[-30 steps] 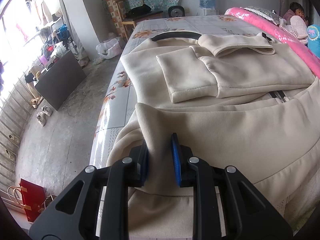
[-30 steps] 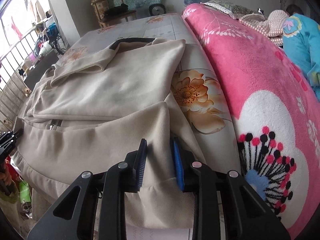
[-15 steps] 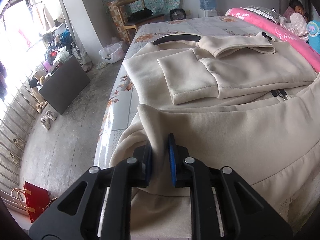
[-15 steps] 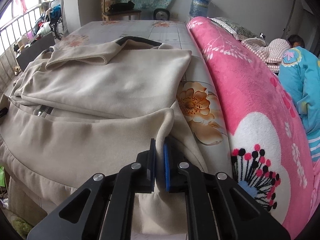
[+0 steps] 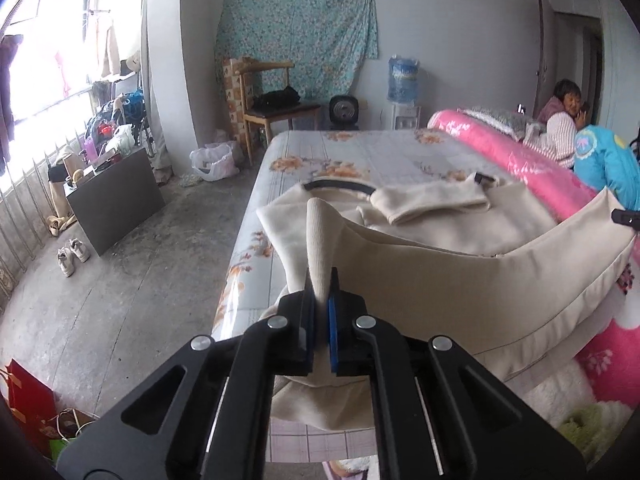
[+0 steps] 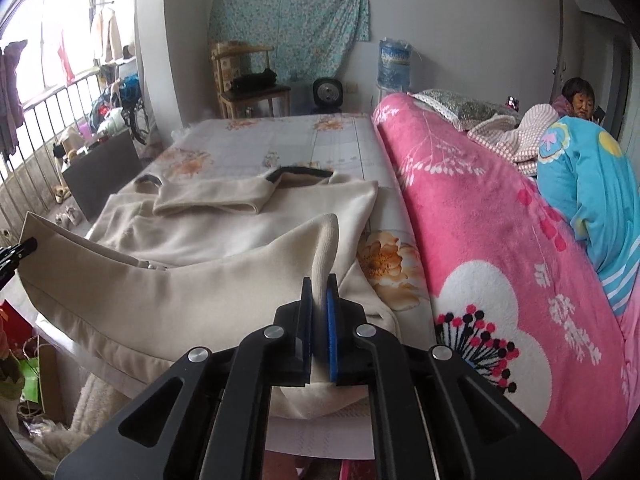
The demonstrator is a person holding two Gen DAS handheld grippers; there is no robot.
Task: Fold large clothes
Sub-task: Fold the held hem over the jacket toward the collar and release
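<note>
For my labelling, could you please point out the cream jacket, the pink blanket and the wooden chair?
cream jacket (image 5: 460, 276): left wrist view, lifted hem panel.
pink blanket (image 6: 472, 216): right wrist view, upper fold.
wooden chair (image 5: 280, 114): left wrist view, seat edge.

Grey walls, concrete floor (image 5: 100, 304), wooden chair (image 5: 276, 100), bright barred window (image 5: 36, 76).

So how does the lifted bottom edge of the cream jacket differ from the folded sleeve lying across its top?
The bottom edge hangs in the air, stretched between the left gripper and the right gripper; the sleeve lies flat on the jacket, touched by neither. The bottom edge sags in a long curve; the sleeve is a short, straight band. Both are the same cream fabric.
</note>
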